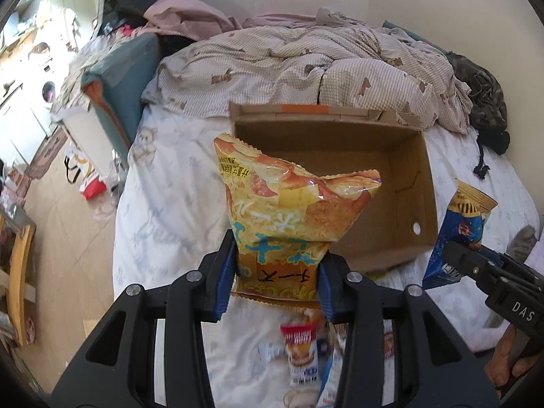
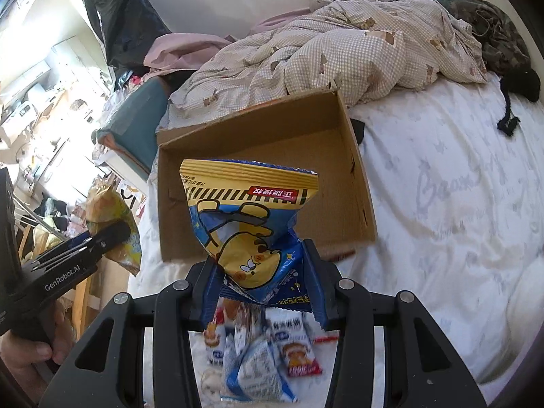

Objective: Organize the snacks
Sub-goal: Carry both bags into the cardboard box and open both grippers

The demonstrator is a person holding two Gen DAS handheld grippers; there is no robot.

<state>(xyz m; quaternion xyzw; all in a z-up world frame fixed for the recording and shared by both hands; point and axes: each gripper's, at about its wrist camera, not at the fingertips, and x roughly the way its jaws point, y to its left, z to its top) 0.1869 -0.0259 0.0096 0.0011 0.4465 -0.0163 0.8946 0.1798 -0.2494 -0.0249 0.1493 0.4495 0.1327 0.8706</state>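
Left hand-held gripper [image 1: 277, 282] clamped around orange snack bag [image 1: 292, 204], before cardboard box [image 1: 401, 183].

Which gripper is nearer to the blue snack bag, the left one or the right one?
Right. The right gripper is clamped on the blue snack bag and holds it up. The left gripper is off to its side, holding the orange snack bag.

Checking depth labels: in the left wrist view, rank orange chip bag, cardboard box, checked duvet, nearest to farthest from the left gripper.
1. orange chip bag: clamped in the left gripper.
2. cardboard box: open, just behind the bag.
3. checked duvet: bunched beyond the box, by the wall.
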